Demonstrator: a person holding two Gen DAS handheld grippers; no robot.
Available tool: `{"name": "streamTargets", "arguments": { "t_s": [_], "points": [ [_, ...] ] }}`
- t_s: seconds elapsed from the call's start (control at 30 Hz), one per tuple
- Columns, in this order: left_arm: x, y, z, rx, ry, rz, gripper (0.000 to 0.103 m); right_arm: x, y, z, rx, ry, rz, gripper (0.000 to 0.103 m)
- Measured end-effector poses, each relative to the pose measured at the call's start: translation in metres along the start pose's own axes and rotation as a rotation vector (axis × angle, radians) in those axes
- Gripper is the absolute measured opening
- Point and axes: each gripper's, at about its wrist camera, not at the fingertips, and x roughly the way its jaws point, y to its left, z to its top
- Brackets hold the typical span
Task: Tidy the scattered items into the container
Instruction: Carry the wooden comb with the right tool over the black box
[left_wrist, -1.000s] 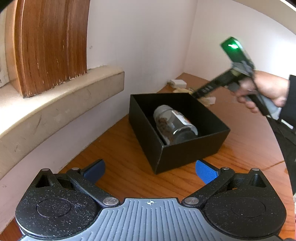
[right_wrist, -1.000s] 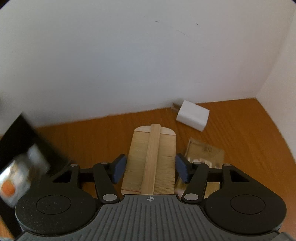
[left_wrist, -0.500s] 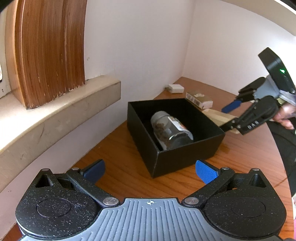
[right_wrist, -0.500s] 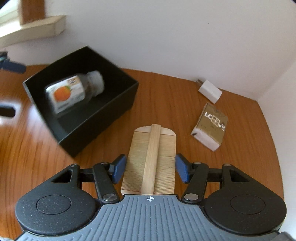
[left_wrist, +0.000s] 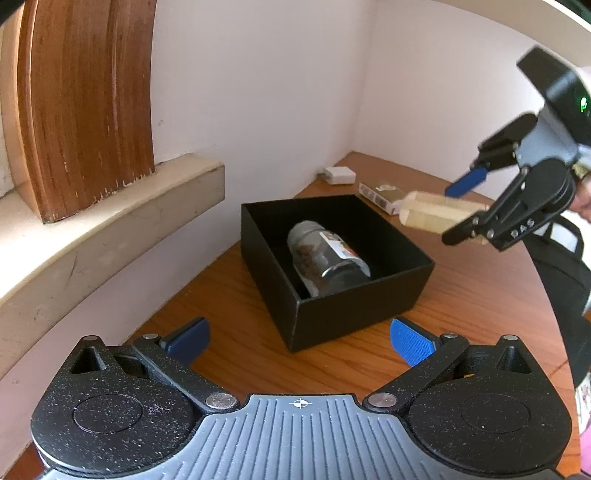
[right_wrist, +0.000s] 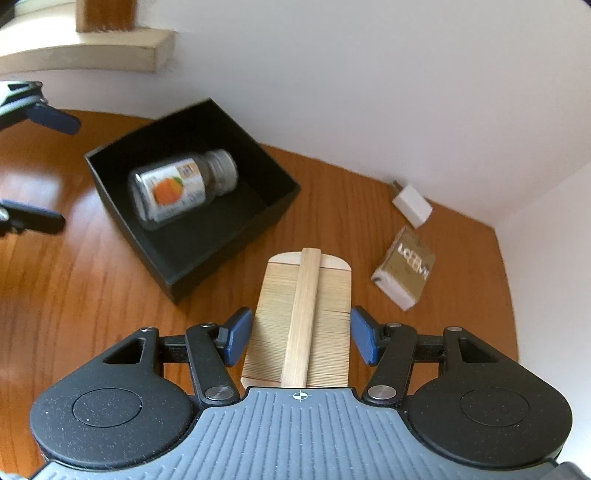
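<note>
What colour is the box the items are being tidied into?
Black, inside and out. The box shows best in the right wrist view, with a jar lying in it.

A home corner: wooden floor (left_wrist: 461, 295), white walls (left_wrist: 258, 92), plastered window ledge (left_wrist: 110, 221).

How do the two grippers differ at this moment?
The right gripper is shut on a wooden comb, held in the air beside the black box; the left gripper holds nothing. The left gripper's jaws stand wide open, the right's are closed against the comb's edges. The left gripper sits low at the box's near corner, the right one higher. Both have blue finger pads.
</note>
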Motion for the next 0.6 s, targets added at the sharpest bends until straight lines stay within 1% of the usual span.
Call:
{"name": "streamTargets", "arguments": {
  "t_s": [0.03,0.27,0.6],
  "points": [
    [0.000,0.000,0.000,0.000,0.002,-0.004,0.103,0.005,-0.001,0.003,-0.006,-0.001,-0.003,0.058],
    [-0.001,0.004,0.001,-0.020,-0.004,-0.012,0.103,-0.007,0.011,0.014,-0.038,0.002,-0.015,0.058],
    [-0.004,0.005,0.003,-0.015,-0.012,0.001,0.103,-0.015,0.016,0.020,-0.060,-0.011,-0.030,0.058]
  ]
}}
